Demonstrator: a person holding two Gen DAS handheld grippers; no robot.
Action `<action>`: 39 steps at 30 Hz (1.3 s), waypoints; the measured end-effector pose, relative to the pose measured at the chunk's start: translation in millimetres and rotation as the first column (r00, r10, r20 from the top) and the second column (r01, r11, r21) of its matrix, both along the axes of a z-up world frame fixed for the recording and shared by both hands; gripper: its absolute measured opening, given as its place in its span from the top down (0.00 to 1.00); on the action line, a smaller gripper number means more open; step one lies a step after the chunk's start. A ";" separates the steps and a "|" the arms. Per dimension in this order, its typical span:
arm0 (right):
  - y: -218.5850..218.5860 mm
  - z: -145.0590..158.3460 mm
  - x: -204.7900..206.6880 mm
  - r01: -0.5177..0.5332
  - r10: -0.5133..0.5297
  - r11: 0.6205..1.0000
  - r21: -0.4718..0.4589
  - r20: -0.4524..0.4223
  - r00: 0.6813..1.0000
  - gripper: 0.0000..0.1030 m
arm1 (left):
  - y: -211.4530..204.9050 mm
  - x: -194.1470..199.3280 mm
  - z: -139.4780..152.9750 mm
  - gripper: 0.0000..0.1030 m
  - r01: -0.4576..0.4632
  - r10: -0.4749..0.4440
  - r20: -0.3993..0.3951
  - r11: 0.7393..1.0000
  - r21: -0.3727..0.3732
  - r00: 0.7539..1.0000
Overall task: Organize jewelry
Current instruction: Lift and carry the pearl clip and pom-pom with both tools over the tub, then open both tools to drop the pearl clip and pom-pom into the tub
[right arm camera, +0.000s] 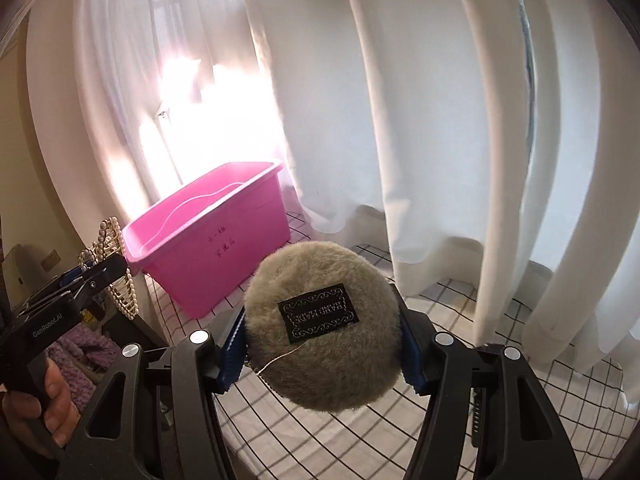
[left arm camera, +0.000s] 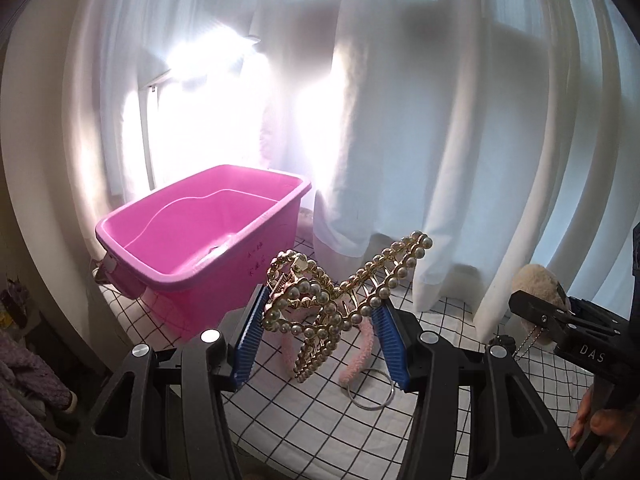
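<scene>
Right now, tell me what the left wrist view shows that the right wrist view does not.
Only the left wrist view shows the pink fuzzy headband lying on the checked cloth and the pearl hair clip face-on in the left gripper. Only the right wrist view shows the black label on the fluffy pouch held by the right gripper. Both show the pink bin, the white curtains and each other's load.

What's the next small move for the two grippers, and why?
Probably carry both forward over the pink bin before releasing. The left gripper is clamped on the pearl hair claw, the right gripper on the fuzzy round pouch, and the bin sits ahead, open.
</scene>
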State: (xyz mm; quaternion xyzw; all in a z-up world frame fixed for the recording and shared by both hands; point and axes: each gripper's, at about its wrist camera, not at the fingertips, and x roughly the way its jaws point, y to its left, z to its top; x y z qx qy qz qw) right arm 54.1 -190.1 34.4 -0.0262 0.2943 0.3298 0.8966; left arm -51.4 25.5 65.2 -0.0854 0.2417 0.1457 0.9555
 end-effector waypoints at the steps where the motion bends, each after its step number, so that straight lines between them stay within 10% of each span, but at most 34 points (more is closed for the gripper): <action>1: 16.8 3.3 4.4 -0.004 0.004 1.000 0.009 0.006 1.000 0.42 | 13.5 5.3 2.2 0.51 0.008 -0.008 0.008 1.000 0.006 1.000; 10: 172.1 20.4 51.2 -0.041 0.042 0.997 0.067 -0.016 0.999 0.42 | 143.9 59.7 14.7 0.51 0.027 -0.026 -0.022 0.999 0.047 0.999; 20: 304.4 22.6 99.9 -0.139 0.137 0.990 -0.017 -0.066 0.988 0.42 | 249.6 115.1 -3.9 0.51 0.003 -0.012 -0.117 0.997 -0.075 0.993; 39: 396.8 -39.9 169.5 -0.212 0.137 0.945 -0.248 -0.288 0.948 0.42 | 306.3 159.7 -56.4 0.50 -0.055 -0.029 -0.354 0.973 -0.224 0.935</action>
